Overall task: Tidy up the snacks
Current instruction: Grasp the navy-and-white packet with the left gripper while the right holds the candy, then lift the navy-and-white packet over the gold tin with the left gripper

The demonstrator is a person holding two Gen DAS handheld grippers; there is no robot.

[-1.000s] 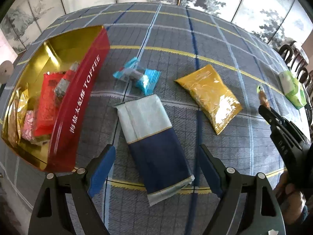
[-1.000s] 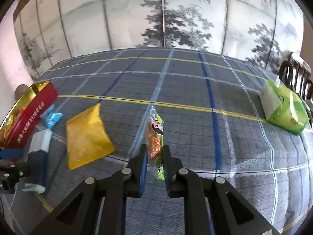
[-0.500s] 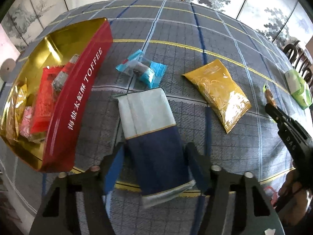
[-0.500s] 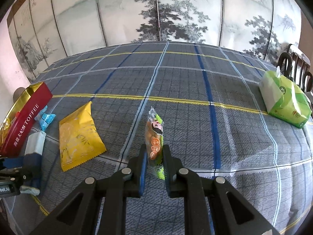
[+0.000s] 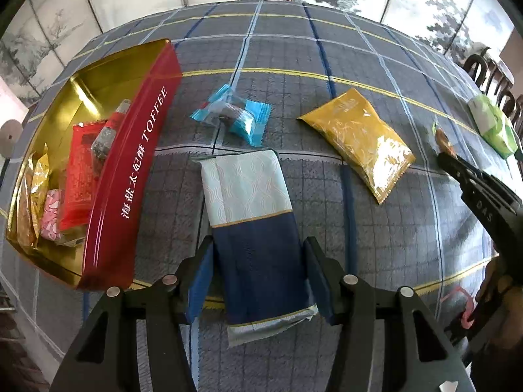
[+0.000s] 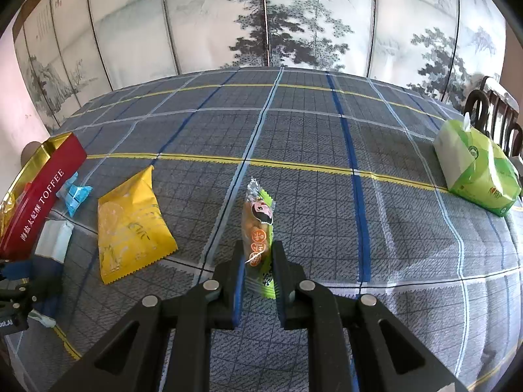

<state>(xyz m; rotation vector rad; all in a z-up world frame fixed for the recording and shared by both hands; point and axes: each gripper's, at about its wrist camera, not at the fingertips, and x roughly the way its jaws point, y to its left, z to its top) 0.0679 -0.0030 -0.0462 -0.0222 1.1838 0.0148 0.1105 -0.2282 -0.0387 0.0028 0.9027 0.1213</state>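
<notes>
Navy-and-pale-blue packet (image 5: 258, 228) lies flat at 6 o'clock. Yellow bag (image 5: 359, 140) at 2, blue candy (image 5: 233, 118) at 12. Red toffee tin (image 5: 130, 176) sits open at 9.

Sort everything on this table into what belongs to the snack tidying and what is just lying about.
Belongs to the job:
- red toffee tin
- navy and pale blue packet
- blue candy wrapper
- yellow packet
- orange and green snack

Just lying about:
- green tissue pack
- chair

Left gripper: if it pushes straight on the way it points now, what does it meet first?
The left gripper already straddles the navy and pale-blue packet, jaws closing on it. Beyond that, probably the tablecloth beneath; depth is unclear.
</notes>
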